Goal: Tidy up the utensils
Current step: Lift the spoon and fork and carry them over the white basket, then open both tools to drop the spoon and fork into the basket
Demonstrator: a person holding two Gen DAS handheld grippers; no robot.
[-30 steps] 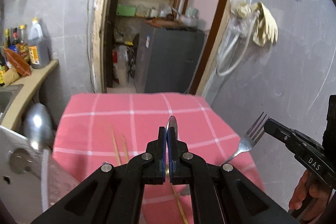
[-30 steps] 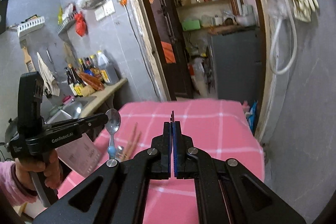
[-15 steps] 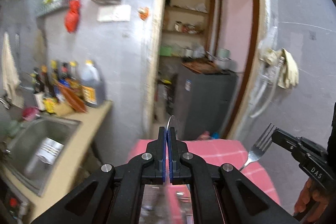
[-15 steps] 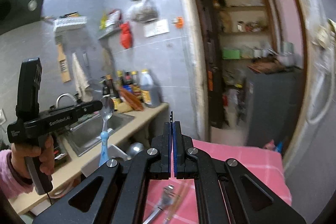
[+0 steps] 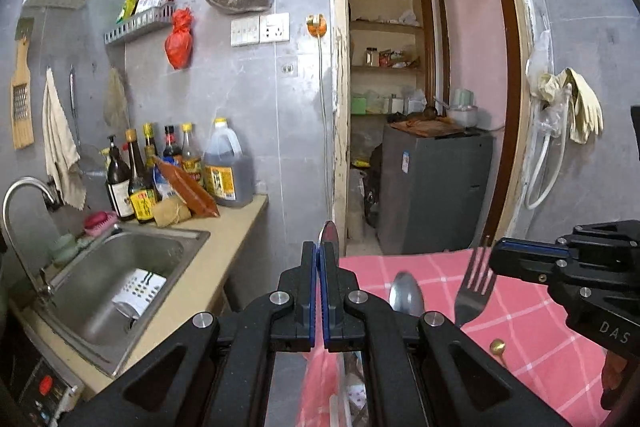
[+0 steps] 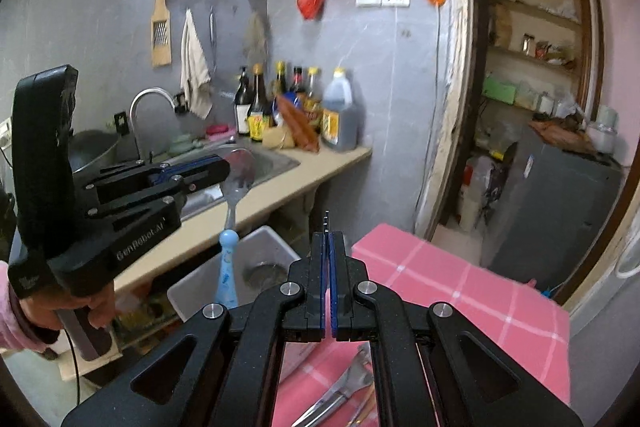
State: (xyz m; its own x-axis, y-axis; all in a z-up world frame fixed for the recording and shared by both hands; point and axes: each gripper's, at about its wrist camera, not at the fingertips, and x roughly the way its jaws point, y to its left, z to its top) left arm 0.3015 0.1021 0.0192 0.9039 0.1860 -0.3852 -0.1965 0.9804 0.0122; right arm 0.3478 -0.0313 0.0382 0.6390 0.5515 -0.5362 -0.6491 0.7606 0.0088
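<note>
My left gripper (image 5: 319, 291) pinches the spoon (image 6: 234, 203) upright, left of and nearer the sink (image 5: 120, 267) than my right gripper (image 6: 329, 291), which clamps the fork (image 5: 476, 287).

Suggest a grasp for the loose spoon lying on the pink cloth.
Probably the neck just behind the bowl of the spoon, from straight above, straddling the stem: it lies flat on the cloth, the bowl looks too wide, and the handle is hidden.

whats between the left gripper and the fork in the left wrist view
A loose spoon lies on the pink cloth between the left gripper and the fork.
</note>
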